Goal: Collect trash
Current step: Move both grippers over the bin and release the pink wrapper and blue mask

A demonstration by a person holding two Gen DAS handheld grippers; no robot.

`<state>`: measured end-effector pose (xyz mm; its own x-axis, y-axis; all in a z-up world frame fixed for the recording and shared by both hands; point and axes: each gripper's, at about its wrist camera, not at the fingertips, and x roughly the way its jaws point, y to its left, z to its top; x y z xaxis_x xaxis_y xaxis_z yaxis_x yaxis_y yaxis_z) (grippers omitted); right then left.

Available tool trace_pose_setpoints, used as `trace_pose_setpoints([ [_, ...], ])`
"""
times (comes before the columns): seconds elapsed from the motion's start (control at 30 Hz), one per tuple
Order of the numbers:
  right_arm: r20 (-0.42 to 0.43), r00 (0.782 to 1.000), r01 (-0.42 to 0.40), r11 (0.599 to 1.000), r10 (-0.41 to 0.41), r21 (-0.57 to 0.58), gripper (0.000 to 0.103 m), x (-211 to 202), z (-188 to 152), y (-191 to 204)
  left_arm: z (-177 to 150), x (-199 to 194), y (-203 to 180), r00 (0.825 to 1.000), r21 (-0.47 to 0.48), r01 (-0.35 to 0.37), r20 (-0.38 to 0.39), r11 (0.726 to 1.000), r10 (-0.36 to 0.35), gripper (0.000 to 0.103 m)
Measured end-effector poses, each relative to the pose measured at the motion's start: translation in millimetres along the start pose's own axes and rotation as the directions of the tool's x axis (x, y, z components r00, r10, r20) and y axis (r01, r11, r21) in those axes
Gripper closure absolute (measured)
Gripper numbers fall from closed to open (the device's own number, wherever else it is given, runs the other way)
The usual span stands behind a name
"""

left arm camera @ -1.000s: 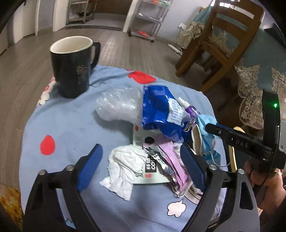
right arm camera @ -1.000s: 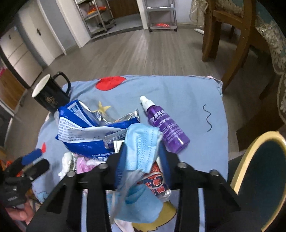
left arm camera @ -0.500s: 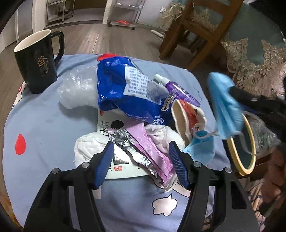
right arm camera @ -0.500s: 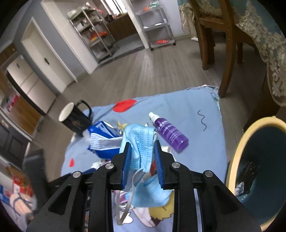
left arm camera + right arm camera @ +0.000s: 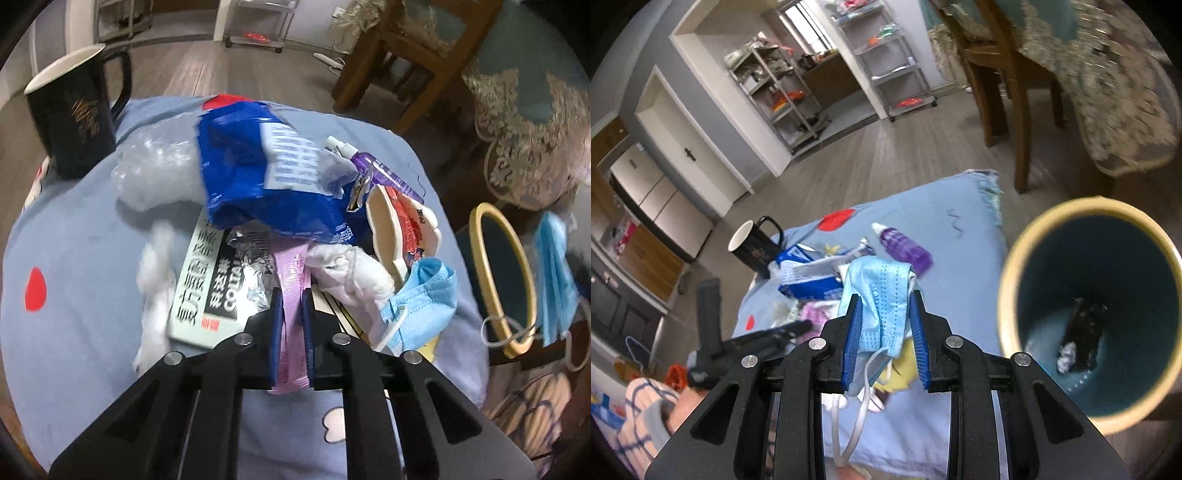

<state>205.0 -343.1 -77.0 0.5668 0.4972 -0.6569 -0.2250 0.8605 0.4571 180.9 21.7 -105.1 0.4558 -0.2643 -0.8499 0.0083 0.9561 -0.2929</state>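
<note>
A heap of trash lies on the blue-clothed table [image 5: 74, 229]: a blue snack bag [image 5: 258, 173], a clear plastic bag [image 5: 155, 166], white tissue [image 5: 155, 280], a green-white packet [image 5: 207, 288], a second blue face mask [image 5: 421, 302]. My left gripper [image 5: 291, 306] is shut on a pink wrapper strip [image 5: 291, 288] in the heap. My right gripper [image 5: 884, 306] is shut on a blue face mask [image 5: 882, 295], held above the table edge, left of the yellow-rimmed bin [image 5: 1008, 280]. That mask also shows in the left wrist view [image 5: 554, 273], hanging beside the bin [image 5: 480, 221].
A black mug [image 5: 70, 114] stands at the table's far left. A purple spray bottle [image 5: 384, 177] and a red-printed paper cup [image 5: 402, 225] lie by the heap. Wooden chairs [image 5: 406, 59] stand beyond the table. The bin holds dark trash [image 5: 1082, 332].
My left gripper has closed on the pink wrapper strip. My right gripper has carried the blue mask further right, closer to the bin's mouth.
</note>
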Motion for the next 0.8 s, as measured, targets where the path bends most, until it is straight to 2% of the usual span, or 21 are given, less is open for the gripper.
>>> trace_pose_setpoints([
  [0.2,0.017,1.000,0.024,0.999,-0.025,0.049,0.075,-25,-19,-35,-7,-30,15,0.999,-0.071,0.049,0.011,0.996,-0.048,0.095],
  [0.47,0.061,0.997,0.048,0.990,-0.056,0.130,0.075,-48,-36,-77,-12,-58,9,0.995,-0.050,0.090,0.047,0.995,-0.087,0.095],
  [0.8,0.140,0.987,0.045,0.966,-0.083,0.253,0.075,-67,-50,-120,-16,-78,-57,0.989,0.113,0.125,0.067,0.986,-0.133,0.095],
])
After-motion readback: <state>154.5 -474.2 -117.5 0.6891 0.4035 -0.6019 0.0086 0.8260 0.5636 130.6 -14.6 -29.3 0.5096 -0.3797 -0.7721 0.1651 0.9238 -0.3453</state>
